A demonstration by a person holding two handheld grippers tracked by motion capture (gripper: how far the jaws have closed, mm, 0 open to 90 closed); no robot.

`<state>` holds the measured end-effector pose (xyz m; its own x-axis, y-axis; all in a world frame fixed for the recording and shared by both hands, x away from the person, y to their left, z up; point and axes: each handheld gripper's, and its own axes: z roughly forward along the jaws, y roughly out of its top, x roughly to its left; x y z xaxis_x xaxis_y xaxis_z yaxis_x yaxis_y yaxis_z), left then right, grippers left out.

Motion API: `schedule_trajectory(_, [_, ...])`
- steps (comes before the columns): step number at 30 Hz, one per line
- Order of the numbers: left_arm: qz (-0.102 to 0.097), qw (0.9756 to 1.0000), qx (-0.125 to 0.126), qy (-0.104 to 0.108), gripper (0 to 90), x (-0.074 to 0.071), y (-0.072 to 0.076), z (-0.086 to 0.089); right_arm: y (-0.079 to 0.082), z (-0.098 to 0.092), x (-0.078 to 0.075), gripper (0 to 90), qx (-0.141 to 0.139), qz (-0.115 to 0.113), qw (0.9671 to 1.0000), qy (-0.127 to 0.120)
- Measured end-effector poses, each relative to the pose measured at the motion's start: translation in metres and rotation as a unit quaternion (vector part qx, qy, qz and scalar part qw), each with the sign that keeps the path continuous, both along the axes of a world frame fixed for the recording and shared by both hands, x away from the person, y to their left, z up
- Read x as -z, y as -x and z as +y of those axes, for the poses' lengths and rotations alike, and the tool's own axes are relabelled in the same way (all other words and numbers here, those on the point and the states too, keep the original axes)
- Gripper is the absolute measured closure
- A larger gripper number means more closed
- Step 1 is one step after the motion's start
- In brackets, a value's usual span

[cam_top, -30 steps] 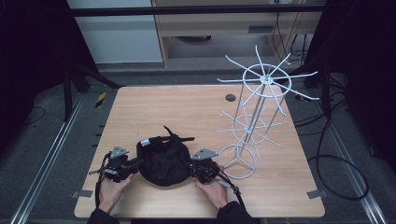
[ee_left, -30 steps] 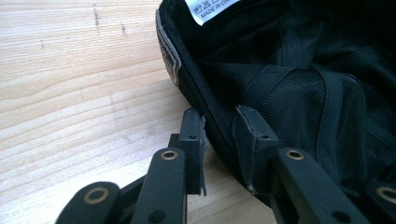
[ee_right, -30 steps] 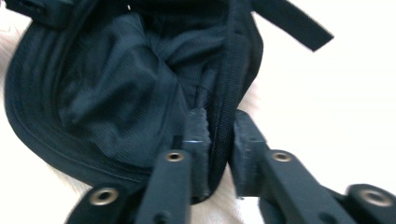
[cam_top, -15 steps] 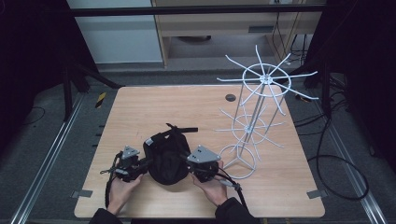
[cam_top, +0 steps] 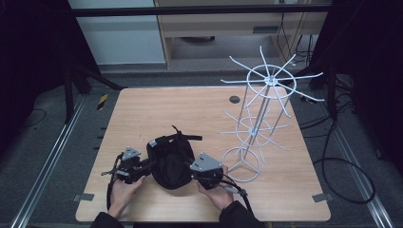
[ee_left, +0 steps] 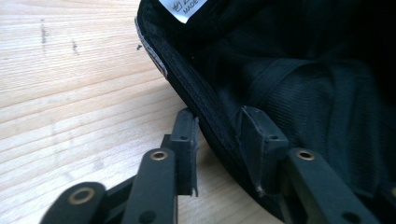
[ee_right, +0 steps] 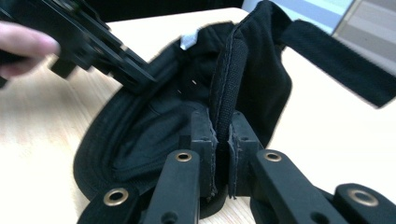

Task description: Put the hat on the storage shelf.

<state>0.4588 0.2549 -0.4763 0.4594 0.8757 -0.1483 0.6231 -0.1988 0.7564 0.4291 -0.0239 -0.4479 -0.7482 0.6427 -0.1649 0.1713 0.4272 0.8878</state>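
While lying upturned on table [cam_top: 142, 109], cap [cam_top: 171, 161] pinched by right gripper [ee_right: 222, 140]; left gripper [ee_left: 217, 135] just loosened, straddling rim.

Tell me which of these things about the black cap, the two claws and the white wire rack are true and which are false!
1. The right claw is pinching the edge of the black cap. True.
2. The cap hangs on the white wire rack. False: it is down by the wooden table, between the two claws, and the rack's arms are bare.
3. The left claw squeezes the cap tight. False: its jaws have just been opening and stand apart, with the cap's rim between them.
4. The cap is turned so its inside shows. True: a white label is visible.
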Motion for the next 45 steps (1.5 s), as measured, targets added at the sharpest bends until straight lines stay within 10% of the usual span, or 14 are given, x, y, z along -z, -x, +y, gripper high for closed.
schedule_trajectory(7, [-0.041,0.9977,-0.010,0.053,57.5,-0.032,0.012,0.010,-0.001,-0.005,0.003,83.8,0.019,0.001,0.9998,0.007])
schedule_trajectory(16, [-0.065,0.9939,0.031,0.084,53.0,-0.066,0.014,-0.024,0.000,-0.003,0.008,83.7,0.016,0.005,0.9997,0.017])
schedule_trajectory(35, [-0.047,0.9943,0.046,0.084,42.9,-0.070,-0.009,-0.084,0.002,0.000,0.009,83.6,0.007,0.001,0.9997,0.022])
schedule_trajectory(45, [-0.010,0.9958,0.033,0.085,63.6,-0.065,-0.017,-0.090,0.003,0.001,0.010,83.2,0.000,0.001,0.9997,0.025])
